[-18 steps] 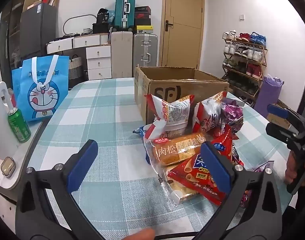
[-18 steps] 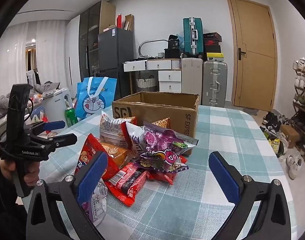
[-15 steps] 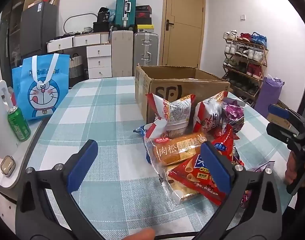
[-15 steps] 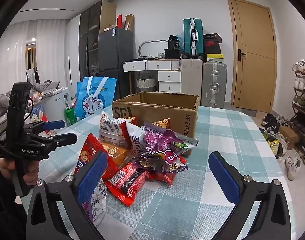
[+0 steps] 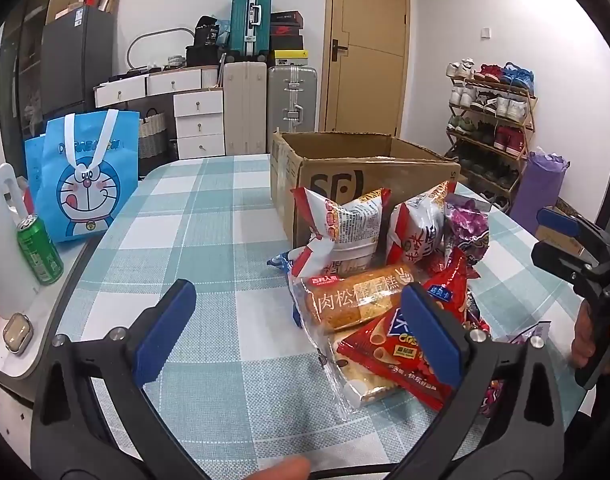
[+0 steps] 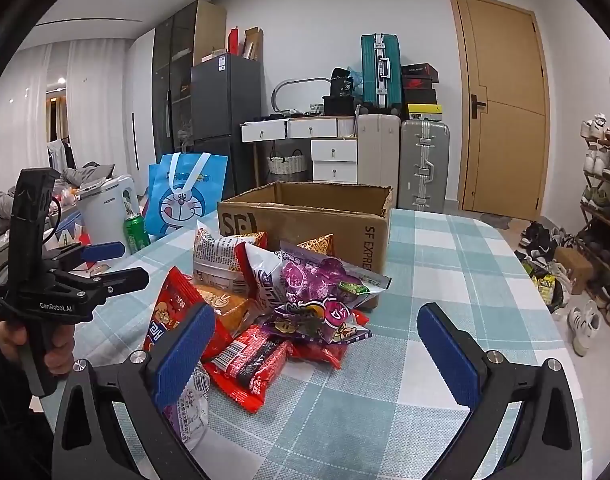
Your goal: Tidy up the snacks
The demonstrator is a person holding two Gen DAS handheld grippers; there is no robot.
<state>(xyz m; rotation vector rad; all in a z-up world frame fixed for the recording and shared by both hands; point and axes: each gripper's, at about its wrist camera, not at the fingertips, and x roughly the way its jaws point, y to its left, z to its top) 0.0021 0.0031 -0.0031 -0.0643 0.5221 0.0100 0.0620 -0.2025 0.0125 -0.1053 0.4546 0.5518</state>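
Nothing has shifted since the earlier frames — both grippers hang in the same place, jaws spread wide and empty.

From the left wrist, the left gripper [image 5: 301, 330] sits low over the checked table [image 5: 209, 232], its right pad just before the snack pile [image 5: 389, 288], which leans against the cardboard box [image 5: 365, 176].

From the right wrist, the right gripper [image 6: 317, 350] faces the pile's near edge. Best start, I'd judge — pinch one loose top packet, such as the purple bag [image 6: 325, 280], and lift it clear.
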